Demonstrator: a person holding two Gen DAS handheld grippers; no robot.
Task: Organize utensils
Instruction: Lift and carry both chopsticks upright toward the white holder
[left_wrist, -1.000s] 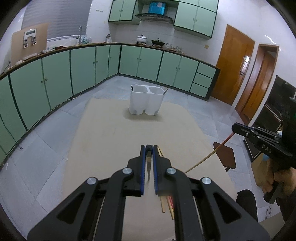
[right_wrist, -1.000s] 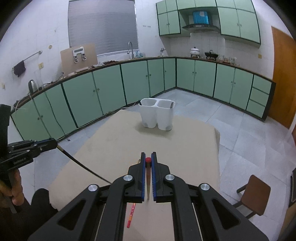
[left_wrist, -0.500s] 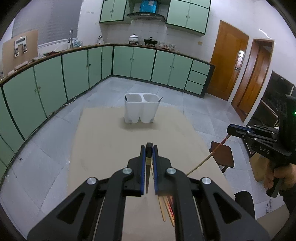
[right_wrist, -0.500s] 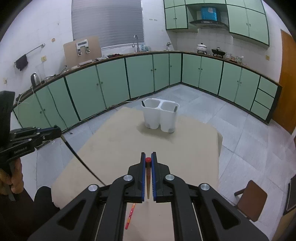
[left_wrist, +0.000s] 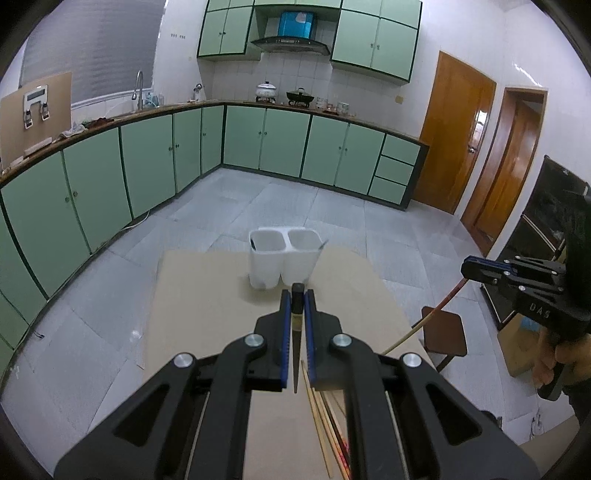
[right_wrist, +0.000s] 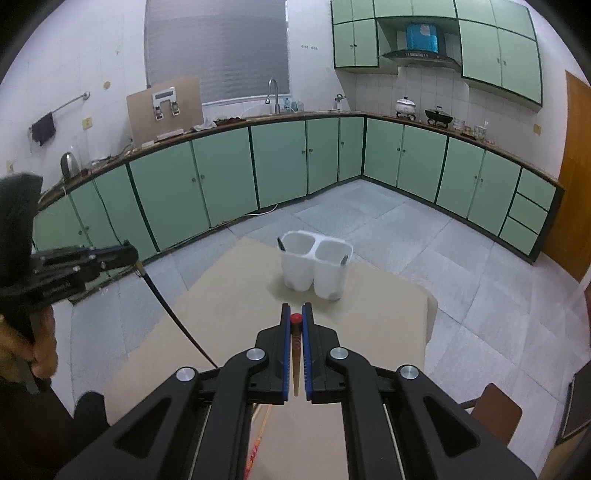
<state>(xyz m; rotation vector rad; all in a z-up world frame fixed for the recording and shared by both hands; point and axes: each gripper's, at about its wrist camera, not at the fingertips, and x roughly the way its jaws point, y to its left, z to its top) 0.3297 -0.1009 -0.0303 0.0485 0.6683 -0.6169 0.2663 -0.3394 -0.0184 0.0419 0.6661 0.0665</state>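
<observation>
Left gripper, jaws clamped on a dark-tipped chopstick that hangs down over the table; right gripper, jaws clamped on a red-tipped chopstick, likewise held above the table; white two-compartment utensil holder standing upright at the far end of the table, well apart from both grippers, each compartment with what appears to be one utensil end at its rim; loose chopsticks lying on the table below the left gripper.
</observation>
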